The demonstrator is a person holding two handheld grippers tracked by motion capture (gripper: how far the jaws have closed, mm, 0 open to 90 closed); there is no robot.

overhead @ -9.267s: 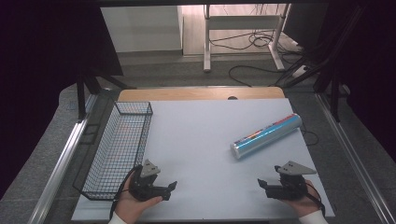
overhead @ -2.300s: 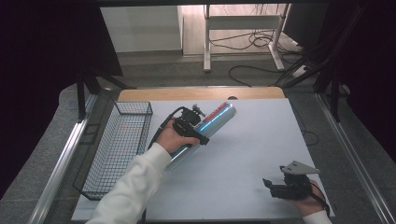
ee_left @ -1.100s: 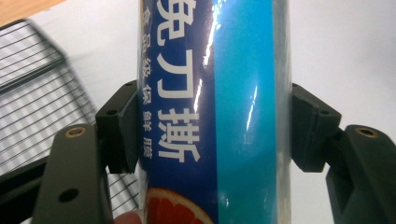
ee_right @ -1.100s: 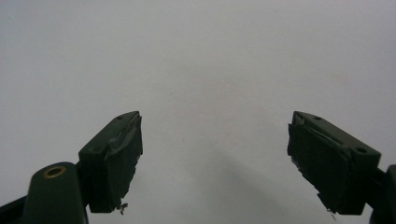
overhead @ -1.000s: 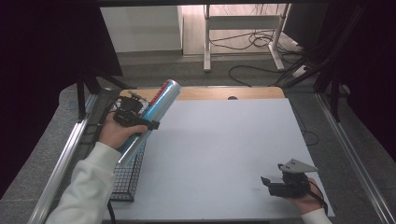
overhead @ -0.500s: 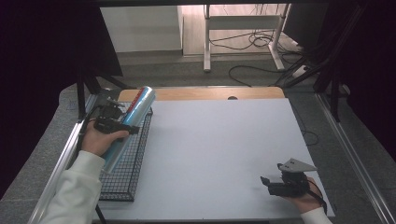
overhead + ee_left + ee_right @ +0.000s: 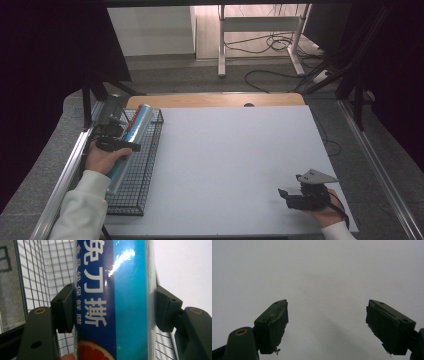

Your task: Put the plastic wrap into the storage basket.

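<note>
one roll (image 7: pixel 131 141), one basket (image 7: pixel 134 200)

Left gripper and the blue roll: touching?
Touching. In the left gripper view, both jaws of the left gripper press flush against the sides of the blue roll, no gap on either side, above the wire basket.

The high view looks forward and down from above the person's side, taking in the whole white surface (image 7: pixel 235 165), the wire basket (image 7: pixel 142 170) at its left edge and the floor beyond. The left gripper view sits very close, looking along its jaws at a blue roll (image 7: pixel 112 300) with basket mesh behind; roll and basket also appear in the high view. The right gripper view faces low across bare white surface (image 7: pixel 317 270), near it, sharing that surface with the high view.
</note>
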